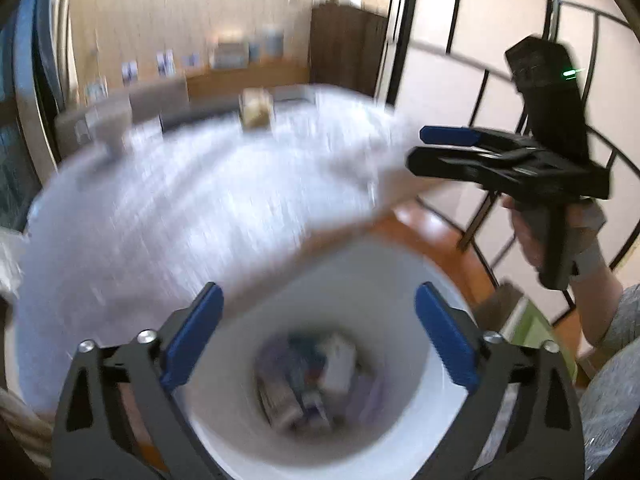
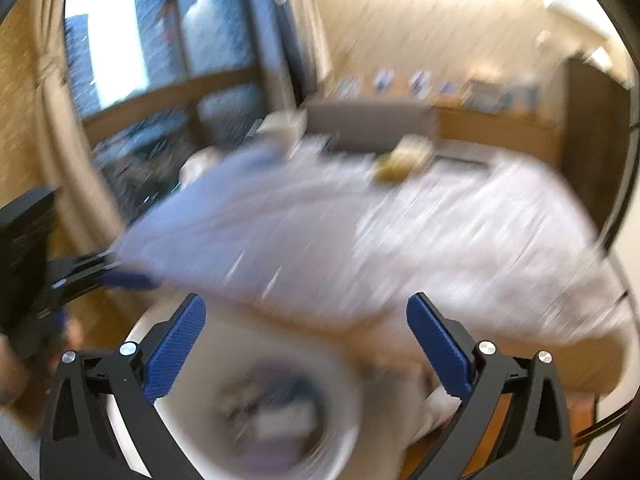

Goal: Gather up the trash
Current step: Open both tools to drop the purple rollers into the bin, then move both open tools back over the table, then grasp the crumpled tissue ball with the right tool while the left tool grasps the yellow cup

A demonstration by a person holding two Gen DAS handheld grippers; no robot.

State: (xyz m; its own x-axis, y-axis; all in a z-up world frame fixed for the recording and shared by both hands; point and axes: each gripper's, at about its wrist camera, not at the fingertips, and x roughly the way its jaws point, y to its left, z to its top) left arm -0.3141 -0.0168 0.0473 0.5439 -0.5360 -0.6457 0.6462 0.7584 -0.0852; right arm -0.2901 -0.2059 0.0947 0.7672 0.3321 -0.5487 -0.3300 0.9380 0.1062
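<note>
Trash (image 1: 308,380) lies at the bottom of a white bin (image 1: 400,280), a blurred heap of wrappers and small packets in white, blue and pale purple, too smeared to name one by one. The bin stands on the wooden floor (image 1: 440,232) just beside a table draped in a white cloth (image 1: 200,200), whose edge hangs over part of the bin's rim in both wrist views. The left gripper (image 1: 318,326) hangs directly above the bin's mouth, its blue-padded fingers (image 1: 192,340) spread wide with nothing between them but the view down into the bin. The right gripper (image 2: 306,344) is likewise spread wide and empty, above the near rim of the same bin (image 2: 344,380), with the trash (image 2: 272,416) visible as a dim blur below it. From the left wrist view the right gripper (image 1: 424,146) appears side-on at the right, above the table's corner, carried by a hand (image 1: 532,240) with a grey sleeve (image 1: 616,320) behind it. On the far side of the tablecloth sits a small yellowish object (image 1: 256,108), too blurred to identify. Beyond the table run a low wooden shelf (image 1: 248,76) and a dark wooden cabinet (image 1: 348,48), and to the right stands a panelled screen with black framing (image 1: 460,40).
</note>
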